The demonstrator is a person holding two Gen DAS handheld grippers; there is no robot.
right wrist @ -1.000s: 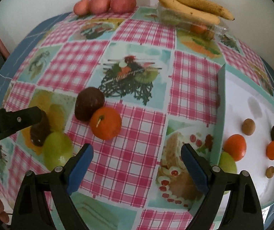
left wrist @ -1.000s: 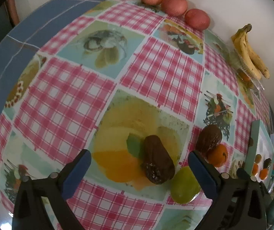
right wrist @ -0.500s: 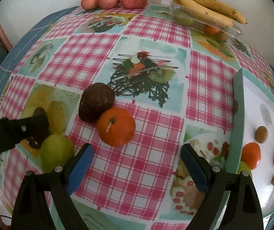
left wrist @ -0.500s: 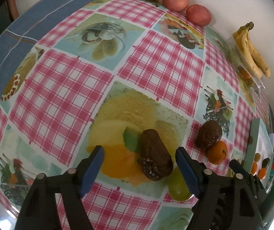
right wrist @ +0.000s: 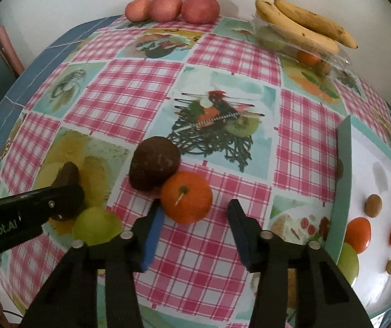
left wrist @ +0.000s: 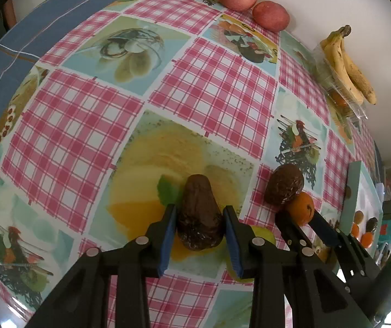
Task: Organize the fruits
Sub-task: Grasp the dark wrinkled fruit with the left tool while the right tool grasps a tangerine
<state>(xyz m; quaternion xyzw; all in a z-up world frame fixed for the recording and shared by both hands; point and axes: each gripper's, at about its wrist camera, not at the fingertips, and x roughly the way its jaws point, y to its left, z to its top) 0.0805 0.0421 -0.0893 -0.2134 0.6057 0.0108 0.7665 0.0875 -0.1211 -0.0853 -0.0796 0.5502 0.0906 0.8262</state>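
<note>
A: Your left gripper (left wrist: 199, 220) has its blue pads tight against both sides of the dark avocado (left wrist: 199, 213), low centre of the left wrist frame. It looks clamped on, and the fruit sits on the yellow patch of the tablecloth (left wrist: 86, 125).

B: And your right gripper (right wrist: 192, 218) stands apart, jaws wide. The orange (right wrist: 186, 201) sits between the tips, touching the left pad; the right pad is well clear of it.

A: So I'd call this the pick-up step on both sides: one grasp made, one not yet made.

B: Watch the round brown fruit (right wrist: 154, 164). It touches the orange on its upper left. The green fruit (right wrist: 96, 225) lies just beside your left gripper's finger, lower left of the right wrist frame.

A: Next, lift the avocado straight up, so you don't nudge that green one.

B: On the right, centre the orange, then squeeze. It may roll against the brown one.

A: The white tray (right wrist: 344, 180) at the right edge already holds small fruits; I'd guess that's where these go.

B: Red apples (right wrist: 172, 6) and bananas (right wrist: 302, 24) sit along the top, against the wall.
</note>
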